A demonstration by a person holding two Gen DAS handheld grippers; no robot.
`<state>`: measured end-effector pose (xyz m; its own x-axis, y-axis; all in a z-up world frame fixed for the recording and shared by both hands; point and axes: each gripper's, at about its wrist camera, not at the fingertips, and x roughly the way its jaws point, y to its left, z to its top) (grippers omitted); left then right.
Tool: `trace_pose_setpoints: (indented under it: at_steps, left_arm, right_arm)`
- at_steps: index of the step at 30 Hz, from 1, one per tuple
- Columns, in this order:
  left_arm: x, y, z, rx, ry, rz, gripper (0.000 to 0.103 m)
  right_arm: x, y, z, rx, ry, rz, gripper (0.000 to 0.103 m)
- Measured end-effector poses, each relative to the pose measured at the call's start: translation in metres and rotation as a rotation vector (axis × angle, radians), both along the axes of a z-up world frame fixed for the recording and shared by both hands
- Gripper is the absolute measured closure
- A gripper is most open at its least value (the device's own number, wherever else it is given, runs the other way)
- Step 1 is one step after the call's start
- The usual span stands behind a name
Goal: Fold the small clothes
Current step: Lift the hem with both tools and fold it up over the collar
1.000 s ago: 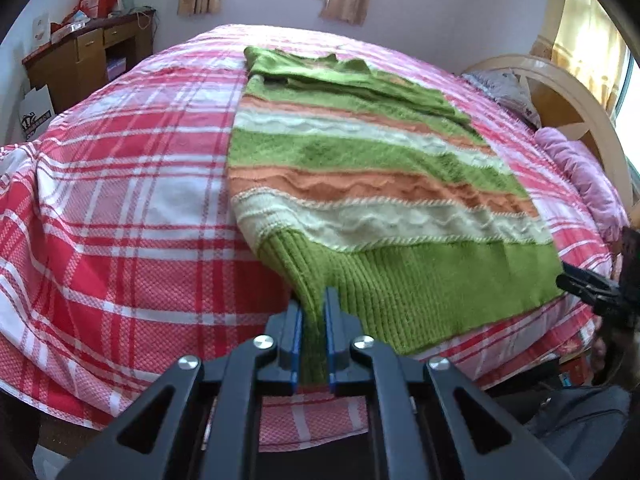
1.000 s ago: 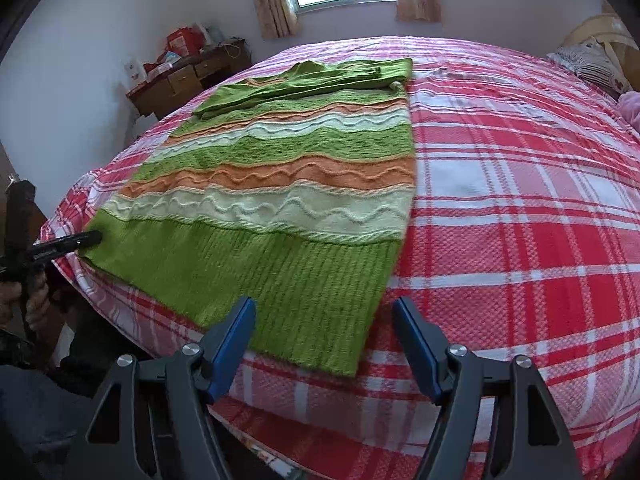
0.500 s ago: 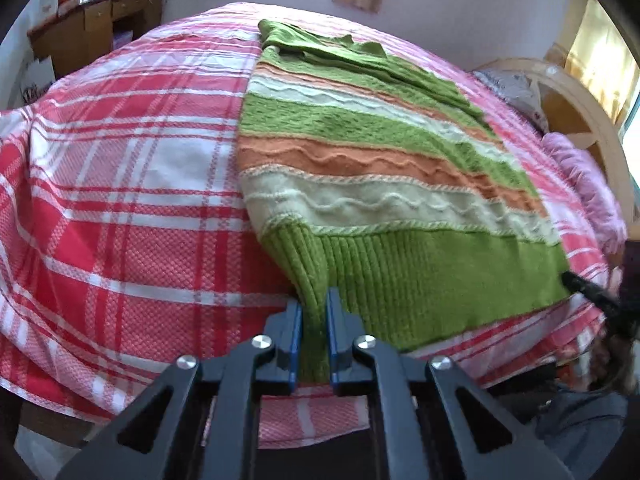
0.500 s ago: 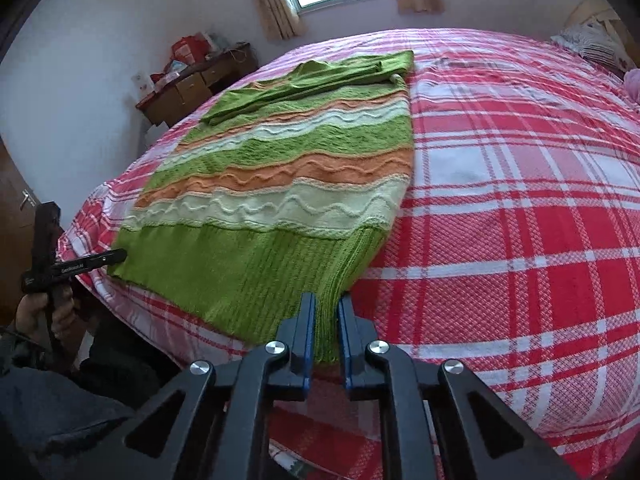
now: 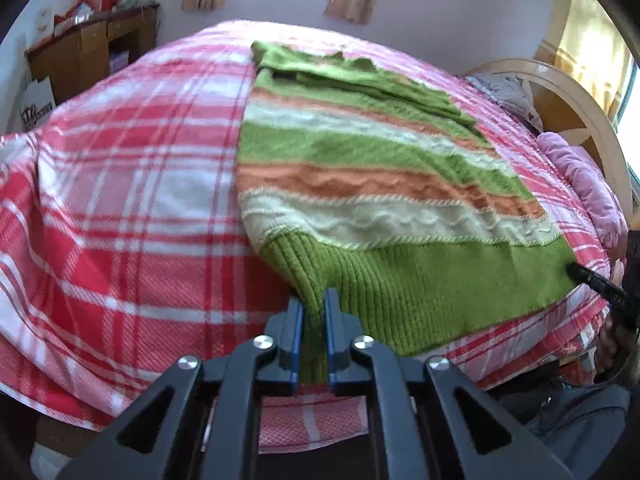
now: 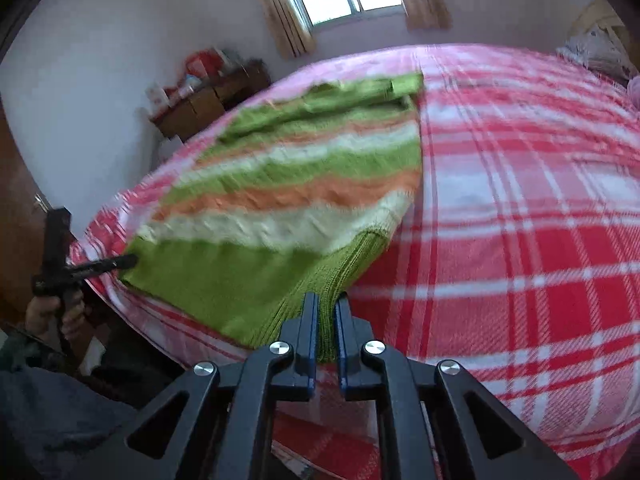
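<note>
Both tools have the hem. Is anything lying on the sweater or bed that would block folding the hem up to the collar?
Nothing visible. The left tool and right tool each pinch a hem corner of the sweater, and its top lies bare right up to the collar. The bedspread around it also carries nothing.

Ribbed knit wool sweater [image 5: 380,208], woven cotton bedspread [image 5: 132,200], matt

Hidden and blurred regions

Your sweater [image 6: 280,208] blurs in the right wrist view; its pinched hem corners vanish between pads; the far desk's [image 5: 92,48] clutter stays unreadable.
</note>
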<state>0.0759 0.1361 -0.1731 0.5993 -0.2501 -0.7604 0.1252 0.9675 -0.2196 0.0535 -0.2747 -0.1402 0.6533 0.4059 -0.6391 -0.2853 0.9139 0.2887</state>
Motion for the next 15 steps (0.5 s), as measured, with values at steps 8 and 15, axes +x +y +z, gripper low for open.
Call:
trace_pose_setpoints:
  at_steps: [8,15]
  left_arm:
    - [0.004,0.002,0.045,-0.033,-0.111,-0.026,0.093]
    - [0.025,0.007,0.068,-0.066,-0.155,-0.012,0.094]
  right_arm:
    - [-0.002,-0.004,0.04,0.056,-0.135,-0.02,0.096]
    - [0.012,-0.004,0.065,0.077,-0.206,-0.022,0.097]
